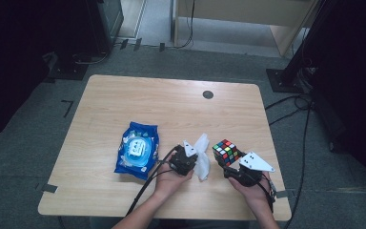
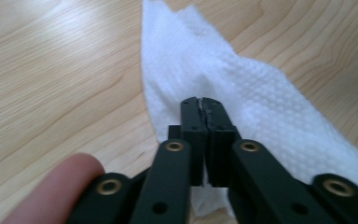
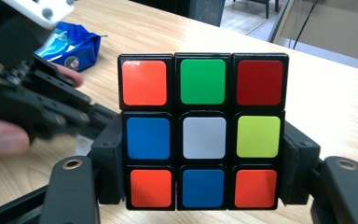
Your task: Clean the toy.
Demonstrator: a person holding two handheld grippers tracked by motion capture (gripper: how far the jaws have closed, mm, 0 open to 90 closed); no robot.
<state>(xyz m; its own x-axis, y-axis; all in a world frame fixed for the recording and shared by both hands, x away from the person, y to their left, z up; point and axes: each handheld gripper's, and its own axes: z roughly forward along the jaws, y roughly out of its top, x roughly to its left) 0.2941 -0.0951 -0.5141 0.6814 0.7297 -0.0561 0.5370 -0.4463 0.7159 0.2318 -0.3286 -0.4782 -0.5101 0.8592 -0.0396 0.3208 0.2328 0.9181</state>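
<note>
A white wipe (image 1: 203,163) lies crumpled on the wooden table (image 1: 171,100), right of centre near the front. My left gripper (image 1: 194,156) is shut on its near edge. In the left gripper view the jaws meet at the gripper's tip (image 2: 199,105), with the dimpled wipe (image 2: 251,98) pinched between them and spreading beyond. A scrambled puzzle cube (image 1: 225,152) stands to the right of the wipe. My right gripper (image 1: 229,166) is shut on its two sides. In the right gripper view the cube (image 3: 204,88) sits squarely between the pads (image 3: 109,161).
A blue pack of wet wipes (image 1: 137,149) lies left of the left hand, seen again as the pack (image 3: 72,46) in the right gripper view. A round cable hole (image 1: 208,94) sits near the table's far edge. Cables and stands surround the table on the floor.
</note>
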